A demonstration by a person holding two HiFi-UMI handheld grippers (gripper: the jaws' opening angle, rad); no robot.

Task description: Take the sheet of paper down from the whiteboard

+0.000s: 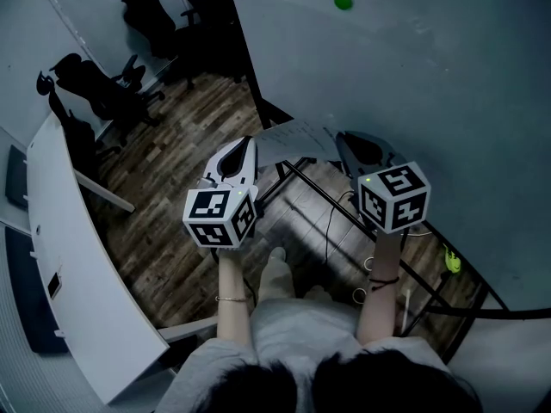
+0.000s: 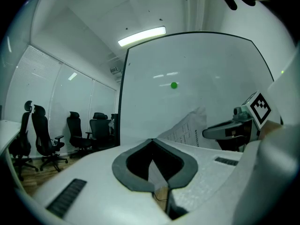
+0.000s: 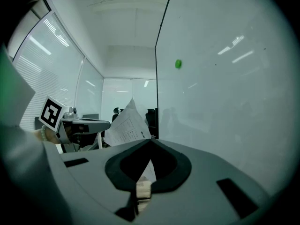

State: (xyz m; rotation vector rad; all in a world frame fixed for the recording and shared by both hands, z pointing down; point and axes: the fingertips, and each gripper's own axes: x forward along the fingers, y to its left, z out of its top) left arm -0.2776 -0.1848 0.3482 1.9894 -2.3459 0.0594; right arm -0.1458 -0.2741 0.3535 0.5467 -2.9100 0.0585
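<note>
Paper [image 1: 297, 140] spans the 2 grippers near the whiteboard [image 1: 430, 84]: left gripper [image 1: 250, 143] clamps its left edge, right gripper [image 1: 342, 138] its right edge. Green magnet [image 1: 343, 1] sits far up the board.

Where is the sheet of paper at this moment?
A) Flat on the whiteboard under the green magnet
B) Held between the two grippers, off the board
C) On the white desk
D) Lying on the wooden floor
B: the sheet of paper spans from the left gripper to the right gripper, each shut on an edge of it, while the green magnet sits alone on the whiteboard.
</note>
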